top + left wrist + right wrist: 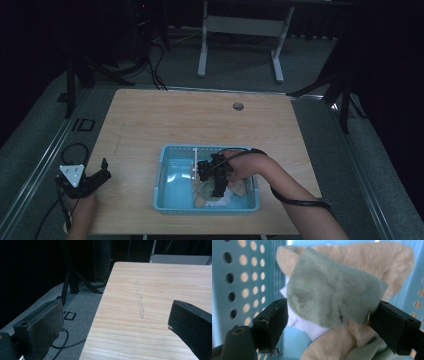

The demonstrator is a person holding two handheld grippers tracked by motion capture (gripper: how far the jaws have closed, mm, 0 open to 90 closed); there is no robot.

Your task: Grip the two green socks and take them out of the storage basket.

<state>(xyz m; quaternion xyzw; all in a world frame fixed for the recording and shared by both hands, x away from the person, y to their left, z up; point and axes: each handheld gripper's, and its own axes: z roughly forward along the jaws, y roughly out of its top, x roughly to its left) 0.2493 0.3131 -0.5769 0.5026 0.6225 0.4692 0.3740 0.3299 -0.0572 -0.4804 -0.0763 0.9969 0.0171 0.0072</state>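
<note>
Two grippers are in play. In the high view, the right gripper [218, 192] points down into the blue basket [165, 167] at lower centre, over a pile of socks. Its own view shows the jaws spread wide around a green sock [332, 297] lying on beige socks [362, 260], not yet clamped. The left gripper [102, 172] rests at the table's [175, 115] lower left, jaws wide apart and holding nothing.

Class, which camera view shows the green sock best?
The right gripper view: the green sock sits large between the open right claw. The high view shows it small inside the blue basket, partly hidden.
</note>
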